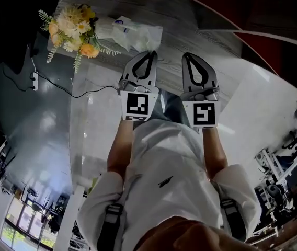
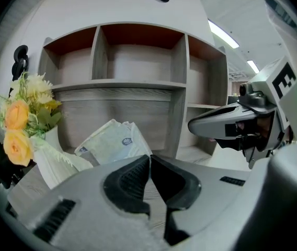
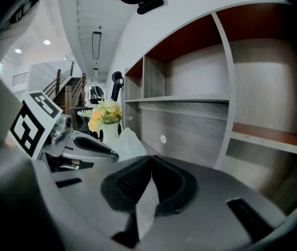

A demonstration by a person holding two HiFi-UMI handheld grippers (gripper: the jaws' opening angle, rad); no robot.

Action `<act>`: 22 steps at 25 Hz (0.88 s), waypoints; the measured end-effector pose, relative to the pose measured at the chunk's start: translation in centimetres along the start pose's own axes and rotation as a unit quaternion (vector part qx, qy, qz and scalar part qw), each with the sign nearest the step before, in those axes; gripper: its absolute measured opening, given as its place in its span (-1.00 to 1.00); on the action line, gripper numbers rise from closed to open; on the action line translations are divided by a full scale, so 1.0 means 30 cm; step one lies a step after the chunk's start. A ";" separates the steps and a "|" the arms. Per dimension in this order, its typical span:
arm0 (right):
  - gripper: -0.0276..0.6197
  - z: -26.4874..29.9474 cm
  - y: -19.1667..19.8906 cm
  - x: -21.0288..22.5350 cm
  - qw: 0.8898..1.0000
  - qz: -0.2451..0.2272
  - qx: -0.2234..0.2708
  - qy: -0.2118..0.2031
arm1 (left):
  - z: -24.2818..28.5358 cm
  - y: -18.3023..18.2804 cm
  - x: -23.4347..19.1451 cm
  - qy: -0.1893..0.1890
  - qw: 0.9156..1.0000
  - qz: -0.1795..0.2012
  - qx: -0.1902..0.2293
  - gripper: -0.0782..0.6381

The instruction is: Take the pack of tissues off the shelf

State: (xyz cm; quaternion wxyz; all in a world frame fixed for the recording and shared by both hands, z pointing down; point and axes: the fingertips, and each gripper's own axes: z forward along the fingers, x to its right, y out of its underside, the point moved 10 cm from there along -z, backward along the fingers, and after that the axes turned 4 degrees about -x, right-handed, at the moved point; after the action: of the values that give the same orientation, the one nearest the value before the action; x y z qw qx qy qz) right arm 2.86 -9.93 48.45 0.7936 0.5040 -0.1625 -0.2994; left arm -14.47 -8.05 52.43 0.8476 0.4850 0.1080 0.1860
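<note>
The pack of tissues [image 1: 135,34], white with a small blue mark, lies on the grey wood-grain counter of the shelf unit [image 2: 118,86], just right of the flowers. In the left gripper view the pack of tissues [image 2: 114,140] leans up beyond my jaws. My left gripper [image 1: 151,52] is shut with nothing in it, its tips just short of the pack. Beside it, my right gripper [image 1: 186,55] is also shut and empty, right of the pack. The right gripper view shows the pack of tissues [image 3: 129,141] off to the left behind the left gripper [image 3: 112,147].
A white vase of yellow and orange flowers [image 1: 74,31] stands left of the pack. A black cable [image 1: 70,90] runs across the floor at the left. The upper shelf compartments [image 2: 138,61] hold nothing. A side shelf [image 3: 274,136] sits at the right.
</note>
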 end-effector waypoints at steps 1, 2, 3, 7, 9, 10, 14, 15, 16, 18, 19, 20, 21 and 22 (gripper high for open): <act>-0.83 0.006 0.006 0.002 1.000 0.000 -0.002 -0.001 | 0.008 0.010 -0.002 0.001 1.000 -0.004 -0.005 -0.69; -0.83 0.012 0.011 0.003 1.000 -0.001 -0.003 -0.002 | 0.015 0.020 -0.004 0.001 1.000 -0.006 -0.010 -0.69; -0.83 0.018 0.016 0.004 1.000 0.000 -0.003 -0.002 | 0.021 0.030 -0.006 0.001 1.000 -0.008 -0.015 -0.69; -0.83 0.038 0.041 0.006 1.000 0.007 -0.005 -0.002 | 0.042 0.065 -0.013 0.004 1.000 -0.011 -0.024 -0.69; -0.83 0.046 0.054 0.009 1.000 0.006 -0.011 -0.002 | 0.053 0.077 -0.016 0.006 1.000 -0.012 -0.027 -0.69; -0.83 0.050 0.060 0.010 1.000 0.008 -0.013 -0.003 | 0.059 0.082 -0.017 0.006 0.999 -0.013 -0.029 -0.69; -0.83 0.067 0.084 0.017 1.000 0.009 -0.019 -0.005 | 0.087 0.104 -0.016 0.009 0.999 -0.016 -0.036 -0.69; -0.83 0.072 0.090 0.018 1.000 0.008 -0.020 -0.006 | 0.093 0.112 -0.015 0.010 0.999 -0.017 -0.038 -0.69; -0.83 0.076 0.097 0.018 1.000 0.007 -0.021 -0.006 | 0.100 0.120 -0.014 0.011 0.999 -0.019 -0.041 -0.69; -0.83 0.085 0.111 0.018 1.000 0.008 -0.024 -0.007 | 0.111 0.140 -0.012 0.014 0.999 -0.022 -0.045 -0.69; -0.83 0.089 0.117 0.018 1.000 0.009 -0.024 -0.008 | 0.117 0.149 -0.010 0.015 0.998 -0.024 -0.047 -0.69; -0.83 0.092 0.123 0.019 1.000 0.010 -0.026 -0.008 | 0.123 0.158 -0.009 0.016 0.998 -0.026 -0.049 -0.69; -0.83 0.094 0.129 0.020 1.000 0.011 -0.028 -0.007 | 0.128 0.166 -0.007 0.017 0.998 -0.029 -0.051 -0.69; -0.83 0.096 0.135 0.021 0.999 0.012 -0.030 -0.007 | 0.133 0.173 -0.005 0.019 0.998 -0.031 -0.052 -0.69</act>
State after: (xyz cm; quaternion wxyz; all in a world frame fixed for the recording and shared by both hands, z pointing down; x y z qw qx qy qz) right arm 3.00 -11.10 53.33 0.8108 0.4760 -0.1650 -0.2981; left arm -14.25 -8.84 58.91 0.8752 0.4327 0.1289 0.1737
